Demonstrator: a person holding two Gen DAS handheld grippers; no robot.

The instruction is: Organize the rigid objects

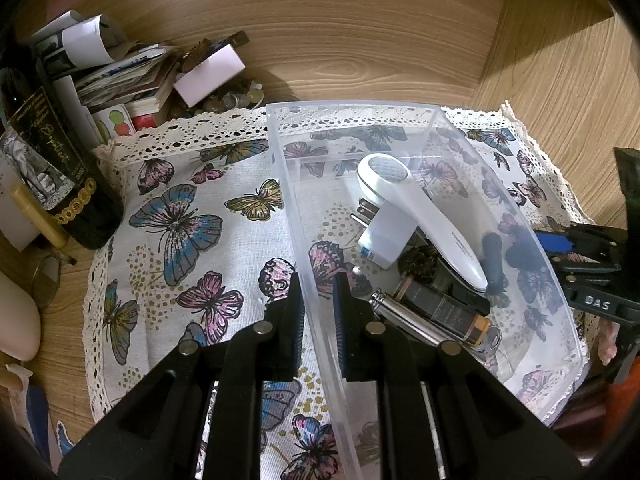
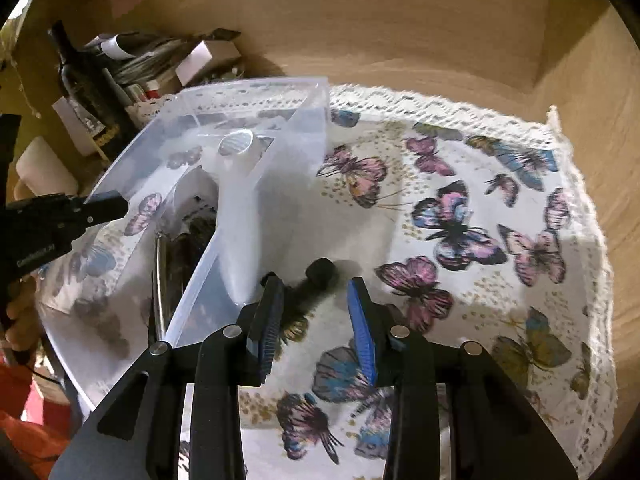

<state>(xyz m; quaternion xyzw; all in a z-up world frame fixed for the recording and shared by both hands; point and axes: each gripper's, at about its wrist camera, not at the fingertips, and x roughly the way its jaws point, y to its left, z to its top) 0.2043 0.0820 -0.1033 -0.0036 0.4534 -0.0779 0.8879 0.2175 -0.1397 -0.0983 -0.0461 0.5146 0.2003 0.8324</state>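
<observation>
A clear plastic bin [image 1: 416, 109] stands on a butterfly-print cloth [image 1: 180, 216]. It holds a white lint shaver [image 1: 416, 208], a white plug adapter [image 1: 386, 236], a metal tube [image 1: 404, 316] and a dark battery-like cylinder [image 1: 444, 312]. My left gripper [image 1: 318, 312] is shut on the bin's left wall. My right gripper [image 2: 316, 316] is open beside the bin's right wall [image 2: 276, 200]. A black cylindrical object [image 2: 312, 284] lies between its fingers, seemingly outside the bin. The right gripper also shows in the left wrist view [image 1: 580, 264].
A dark wine bottle [image 1: 52, 152], stacked papers and cards [image 1: 120, 76], a white box [image 1: 208, 74] and small coins lie at the back left. Wooden walls enclose the shelf. The cloth [image 2: 480, 220] extends to the right of the bin.
</observation>
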